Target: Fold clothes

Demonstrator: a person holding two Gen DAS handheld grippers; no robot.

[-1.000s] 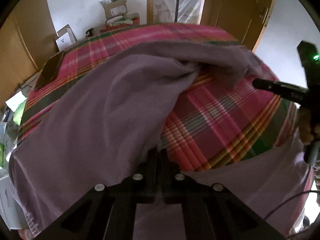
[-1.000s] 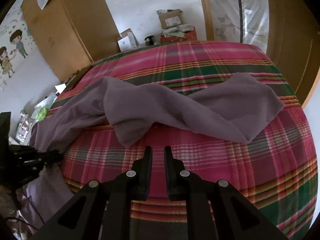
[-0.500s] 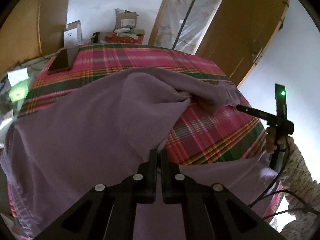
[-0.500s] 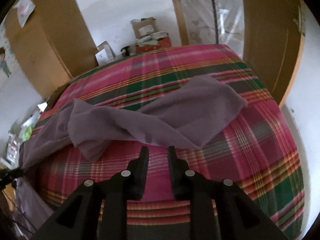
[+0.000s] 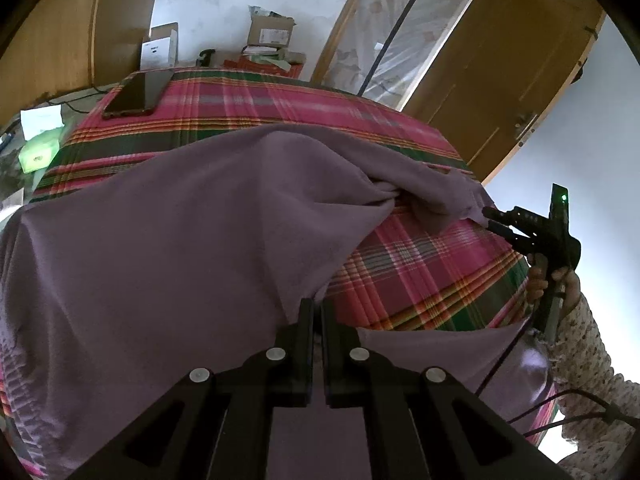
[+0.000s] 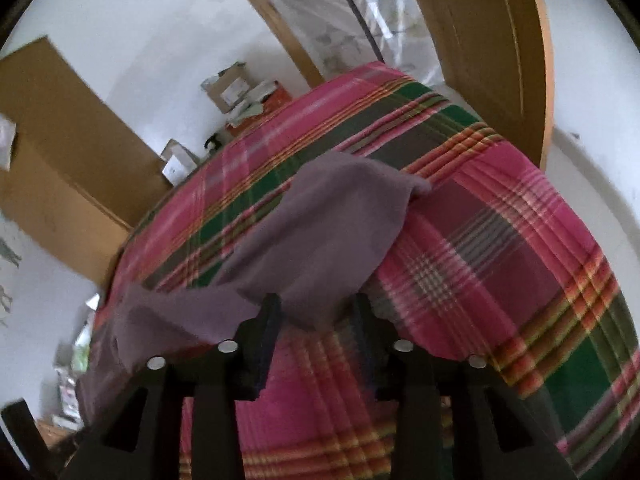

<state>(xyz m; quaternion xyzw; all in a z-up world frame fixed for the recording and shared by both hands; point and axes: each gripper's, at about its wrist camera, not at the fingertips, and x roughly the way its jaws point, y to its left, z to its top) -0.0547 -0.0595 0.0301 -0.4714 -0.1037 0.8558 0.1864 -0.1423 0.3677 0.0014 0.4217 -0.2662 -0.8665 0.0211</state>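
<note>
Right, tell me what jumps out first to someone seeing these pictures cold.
The big mauve garment dominates, draped across the pink, green and orange plaid bedcover and spilling off its near edge. The left gripper is shut on a fold of it at the bottom of its view. At the right, the right gripper is opening at the garment's far end, its edge between the fingers.
</note>
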